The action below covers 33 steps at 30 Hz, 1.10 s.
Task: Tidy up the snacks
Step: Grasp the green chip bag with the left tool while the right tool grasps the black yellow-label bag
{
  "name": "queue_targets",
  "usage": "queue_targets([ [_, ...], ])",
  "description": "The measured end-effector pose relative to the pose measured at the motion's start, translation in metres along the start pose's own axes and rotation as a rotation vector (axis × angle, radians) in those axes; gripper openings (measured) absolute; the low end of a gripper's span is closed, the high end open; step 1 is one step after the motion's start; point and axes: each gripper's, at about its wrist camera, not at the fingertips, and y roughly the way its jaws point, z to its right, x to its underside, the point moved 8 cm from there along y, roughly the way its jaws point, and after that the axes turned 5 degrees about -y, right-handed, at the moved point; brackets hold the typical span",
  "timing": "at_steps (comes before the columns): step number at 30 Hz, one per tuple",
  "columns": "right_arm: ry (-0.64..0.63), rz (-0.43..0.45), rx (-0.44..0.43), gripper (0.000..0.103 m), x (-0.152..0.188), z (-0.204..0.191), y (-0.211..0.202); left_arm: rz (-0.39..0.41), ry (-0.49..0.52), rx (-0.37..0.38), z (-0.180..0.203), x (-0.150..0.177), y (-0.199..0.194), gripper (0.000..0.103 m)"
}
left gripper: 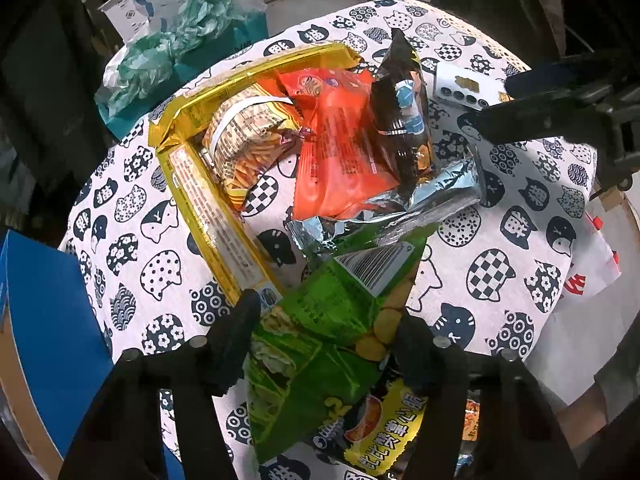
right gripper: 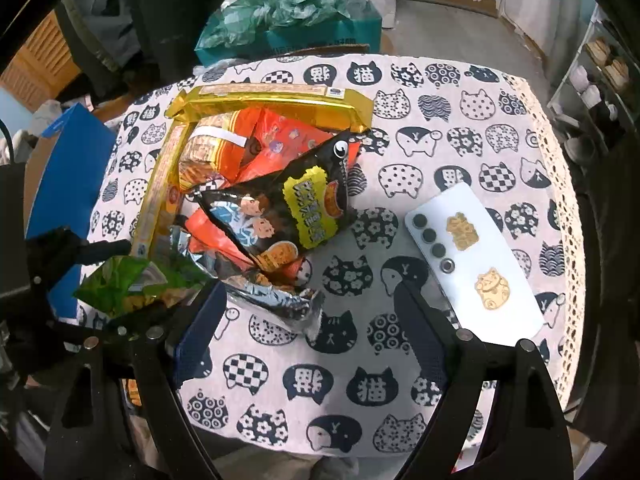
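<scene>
Your left tongs (left gripper: 324,344) grip the green snack bag (left gripper: 320,320) at the bottom of the frame; your right tongs (right gripper: 308,312) hang open over the table (right gripper: 460,120). Next, judge a spot in the snack pile (left gripper: 320,140) at the center and set it down.

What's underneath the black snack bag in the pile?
The black snack bag lies on top of an orange packet, with a silver wrapper at its lower end. Whether anything else sits beneath it is covered.
</scene>
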Motion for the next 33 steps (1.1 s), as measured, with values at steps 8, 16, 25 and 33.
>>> queue_targets([
  [8, -0.052, 0.023, 0.017, 0.086, -0.017, -0.002, 0.018, 0.012, -0.039, 0.014, -0.009, 0.000, -0.013, 0.051],
  [16, -0.124, 0.020, 0.020, 0.086, -0.031, -0.020, 0.040, 0.054, -0.128, 0.047, -0.028, -0.004, -0.034, 0.049],
  [25, -0.190, -0.007, 0.100, 0.086, -0.042, -0.026, 0.072, 0.081, -0.226, 0.057, -0.060, -0.004, -0.043, 0.049],
  [33, -0.160, -0.011, 0.079, 0.068, -0.046, -0.018, 0.076, 0.093, -0.267, 0.053, -0.077, 0.002, -0.046, 0.049],
])
